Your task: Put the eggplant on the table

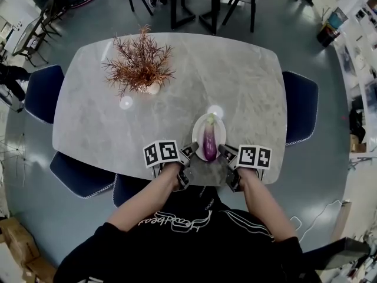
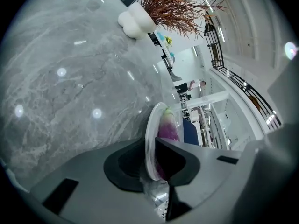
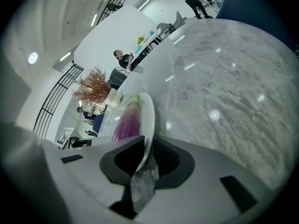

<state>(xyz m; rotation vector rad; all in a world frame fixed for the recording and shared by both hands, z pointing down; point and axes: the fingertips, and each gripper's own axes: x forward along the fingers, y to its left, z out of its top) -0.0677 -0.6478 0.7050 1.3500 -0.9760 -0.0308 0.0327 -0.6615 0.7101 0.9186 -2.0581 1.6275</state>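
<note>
A purple eggplant (image 1: pixel 210 146) lies lengthwise on a small white plate (image 1: pixel 201 122) at the near edge of the grey marble table (image 1: pixel 177 99). My left gripper (image 1: pixel 193 152) is shut on the plate's near left rim, and my right gripper (image 1: pixel 224 152) is shut on its near right rim. In the left gripper view the plate (image 2: pixel 151 125) stands edge-on between the jaws of the left gripper (image 2: pixel 150 166), with the eggplant (image 2: pixel 168 129) behind it. In the right gripper view the right gripper (image 3: pixel 144 157) clamps the plate rim (image 3: pixel 149 111), the eggplant (image 3: pixel 126 122) to its left. Whether the plate rests on the table I cannot tell.
A dried reddish plant (image 1: pixel 141 63) in a white vase (image 1: pixel 153 88) stands at the table's far left. Dark blue chairs sit at the left (image 1: pixel 41 93), right (image 1: pixel 300 105) and near left (image 1: pixel 79 175). People (image 3: pixel 122 57) stand far off in the room.
</note>
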